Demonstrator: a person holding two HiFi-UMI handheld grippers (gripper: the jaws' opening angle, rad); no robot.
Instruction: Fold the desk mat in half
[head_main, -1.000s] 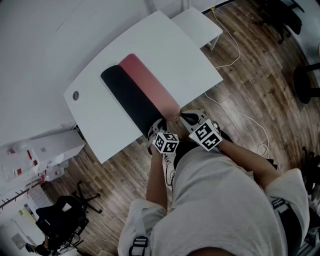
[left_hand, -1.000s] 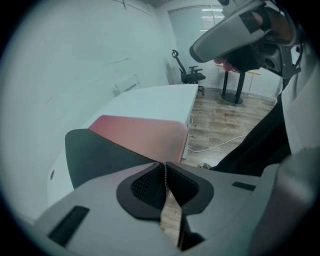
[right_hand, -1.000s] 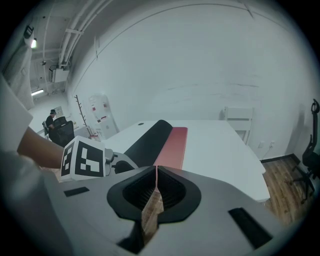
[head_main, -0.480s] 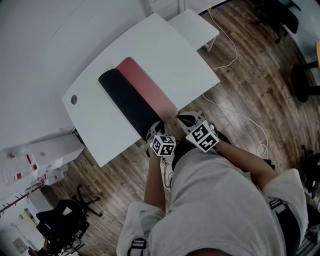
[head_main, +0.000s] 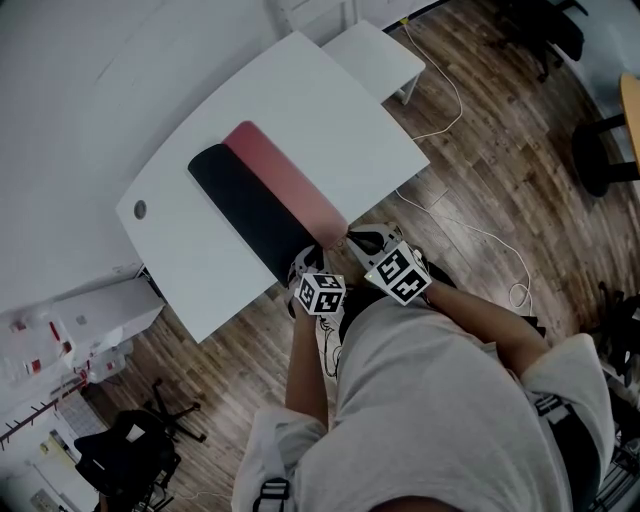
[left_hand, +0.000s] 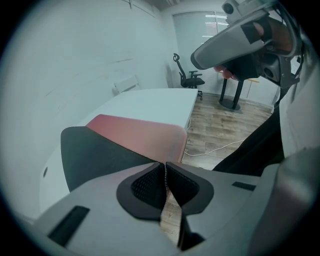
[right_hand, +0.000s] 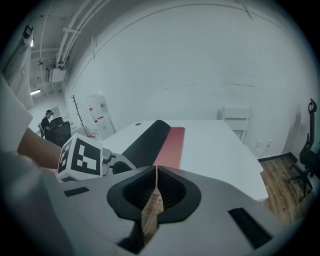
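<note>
Flat on the white counter (head_main: 330, 110): the desk mat (head_main: 255, 205), long and narrow, from the counter's near edge towards the far edge by the wall. Two strips side by side along its length, black on the left, pink on the right. Impossible to tell whether the pink strip is a turned-over flap or simply the mat's other half. Near short end right at the counter's near edge.

At that near end, both tools, close together. Left tool (head_main: 303, 262) at the black corner, clenched, with the thin edge of the mat (left_hand: 110, 150) caught between its ribbed pads (left_hand: 150, 182). Same tool (left_hand: 165, 165) in its own view: jaws closed to a narrow seam, tilted down over the edge. Right tool (head_main: 352, 238) at the pink corner, likewise clenched on the mat (right_hand: 160, 137), a thin pink line visible in the slit of the jaws. Same tool (right_hand: 157, 169) in its own view, with the marker cube (right_hand: 82, 157) of the left tool just beside it.

Past the counter's far right corner, a small white side table (head_main: 375, 55). Near the counter's far left corner, a round grommet hole (head_main: 140, 210). Below, wooden floor (head_main: 500, 170) with a pale cable (head_main: 470, 230) trailing across it. At lower left, a black office chair (head_main: 120, 450).
</note>
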